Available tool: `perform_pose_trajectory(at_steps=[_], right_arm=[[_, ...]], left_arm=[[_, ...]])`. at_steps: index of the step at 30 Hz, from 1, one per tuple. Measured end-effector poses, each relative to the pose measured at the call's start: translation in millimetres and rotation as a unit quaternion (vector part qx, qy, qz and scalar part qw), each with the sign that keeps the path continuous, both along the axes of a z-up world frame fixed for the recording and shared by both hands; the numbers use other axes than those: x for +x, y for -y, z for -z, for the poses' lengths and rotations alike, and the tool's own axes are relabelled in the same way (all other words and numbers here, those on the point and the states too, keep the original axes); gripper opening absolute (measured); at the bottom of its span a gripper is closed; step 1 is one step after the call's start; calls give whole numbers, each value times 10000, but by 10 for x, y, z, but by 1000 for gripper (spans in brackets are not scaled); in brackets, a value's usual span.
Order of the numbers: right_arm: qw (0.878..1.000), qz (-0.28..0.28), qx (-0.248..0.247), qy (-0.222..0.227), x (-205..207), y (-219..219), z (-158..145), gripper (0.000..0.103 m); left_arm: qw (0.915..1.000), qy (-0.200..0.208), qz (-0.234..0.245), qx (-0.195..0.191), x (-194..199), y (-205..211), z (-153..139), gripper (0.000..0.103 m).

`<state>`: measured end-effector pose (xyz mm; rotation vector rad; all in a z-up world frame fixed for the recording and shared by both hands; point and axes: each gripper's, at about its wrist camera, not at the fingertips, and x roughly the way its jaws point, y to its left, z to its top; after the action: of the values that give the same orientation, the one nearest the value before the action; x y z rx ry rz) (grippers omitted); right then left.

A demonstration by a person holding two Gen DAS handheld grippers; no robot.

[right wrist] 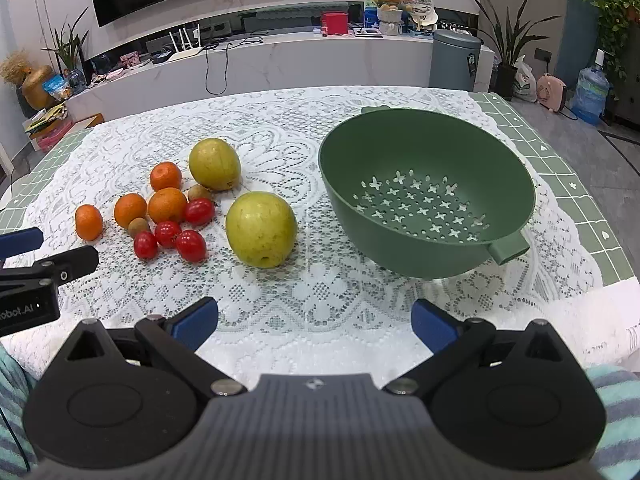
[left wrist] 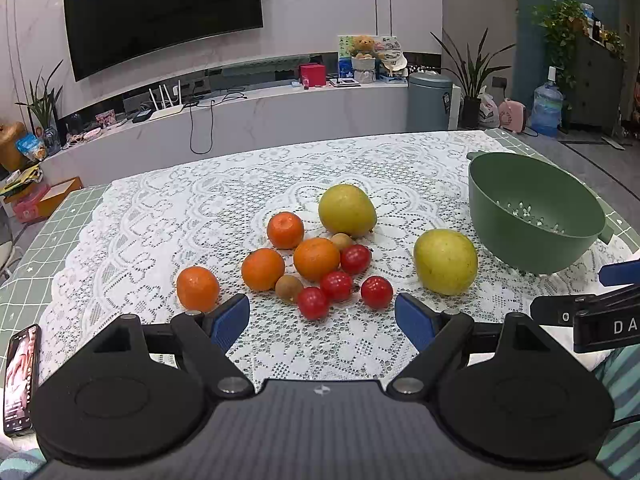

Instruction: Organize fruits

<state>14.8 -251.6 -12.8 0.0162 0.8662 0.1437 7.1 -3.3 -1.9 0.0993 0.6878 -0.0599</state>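
Observation:
Fruit lies in a cluster on the lace tablecloth: several oranges (left wrist: 316,258), several cherry tomatoes (left wrist: 336,286), two small brown fruits (left wrist: 289,288) and two yellow-green pears, a near pear (left wrist: 445,261) (right wrist: 261,229) and a far pear (left wrist: 347,210) (right wrist: 214,164). An empty green colander (left wrist: 532,216) (right wrist: 424,188) stands to their right. My left gripper (left wrist: 322,320) is open and empty, just short of the tomatoes. My right gripper (right wrist: 314,322) is open and empty, near the table's front edge, before the near pear and the colander.
A phone (left wrist: 20,376) lies at the table's near left edge. The table (right wrist: 560,160) has a green grid cover under the lace. Behind it are a TV bench, a bin (left wrist: 430,100), plants and a water bottle (left wrist: 546,108).

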Motion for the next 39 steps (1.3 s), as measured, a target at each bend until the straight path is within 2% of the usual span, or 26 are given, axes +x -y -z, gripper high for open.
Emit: perform_pose_trajectory(at_steps=[39], right_arm=[[9999, 108, 20, -80, -1, 20, 9, 99]], left_arm=[[10000, -17, -50, -73, -11, -40, -21, 97]])
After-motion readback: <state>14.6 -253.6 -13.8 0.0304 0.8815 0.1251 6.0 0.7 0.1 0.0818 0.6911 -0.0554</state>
